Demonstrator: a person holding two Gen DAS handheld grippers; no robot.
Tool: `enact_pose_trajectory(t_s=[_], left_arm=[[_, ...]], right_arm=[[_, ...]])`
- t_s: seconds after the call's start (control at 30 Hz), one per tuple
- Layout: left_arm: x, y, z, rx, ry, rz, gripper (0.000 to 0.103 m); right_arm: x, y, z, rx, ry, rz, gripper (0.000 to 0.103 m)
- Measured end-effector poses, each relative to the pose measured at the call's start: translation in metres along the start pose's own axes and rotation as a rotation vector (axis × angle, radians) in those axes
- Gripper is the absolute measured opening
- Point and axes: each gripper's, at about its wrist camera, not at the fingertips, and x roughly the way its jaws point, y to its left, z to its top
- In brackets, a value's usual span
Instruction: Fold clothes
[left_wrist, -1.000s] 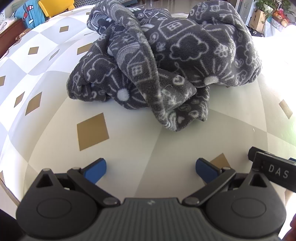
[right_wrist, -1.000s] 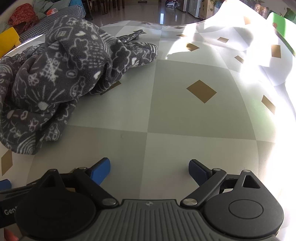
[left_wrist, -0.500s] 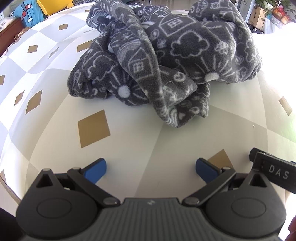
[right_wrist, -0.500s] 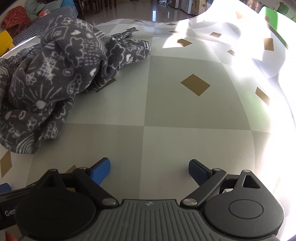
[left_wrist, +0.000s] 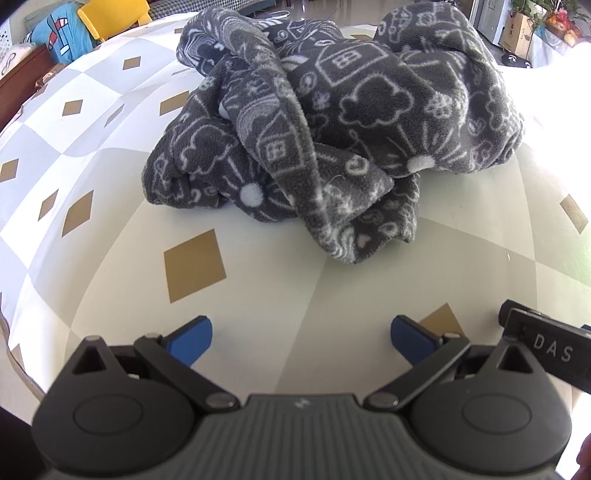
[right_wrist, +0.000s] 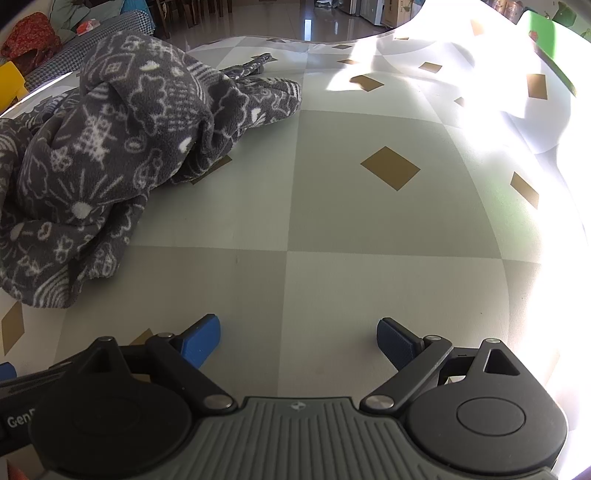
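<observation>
- Lying crumpled on checkered tablecloth: grey patterned fleece garment.
- Hovering near it, spread wide, empty: left gripper.
- Likewise agape, holding nothing: right gripper.

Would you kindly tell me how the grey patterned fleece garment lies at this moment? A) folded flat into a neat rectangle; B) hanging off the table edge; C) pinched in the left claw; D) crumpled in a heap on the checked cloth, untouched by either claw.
D: the fleece garment sits bunched in a heap on the checked cloth, while the left claw and the right claw are both open and short of it.
</observation>
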Motion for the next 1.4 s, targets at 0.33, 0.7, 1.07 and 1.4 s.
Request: enact_pose_trajectory(t_s=[0.33, 0.7, 1.07, 1.4], left_arm=[[-0.019, -0.008, 0.018, 0.012, -0.032, -0.015, 0.103], [-0.04, -0.005, 0.04, 0.009, -0.053, 0.007, 0.103], [-0.053, 0.001, 0.094, 0.062, -0.13, 0.074, 0.103], [-0.037, 0.009, 0.122, 0.072, -0.147, 0.123, 0.103]], right_arm=[[-0.007, -0.004, 0.016, -0.004, 0.016, 0.037, 0.085], [-0.036, 0.001, 0.053, -0.043, -0.064, 0.085, 0.084], [-0.05, 0.013, 0.106, -0.2, -0.159, 0.184, 0.084], [-0.028, 0.022, 0.14, -0.114, -0.216, 0.294, 0.084]])
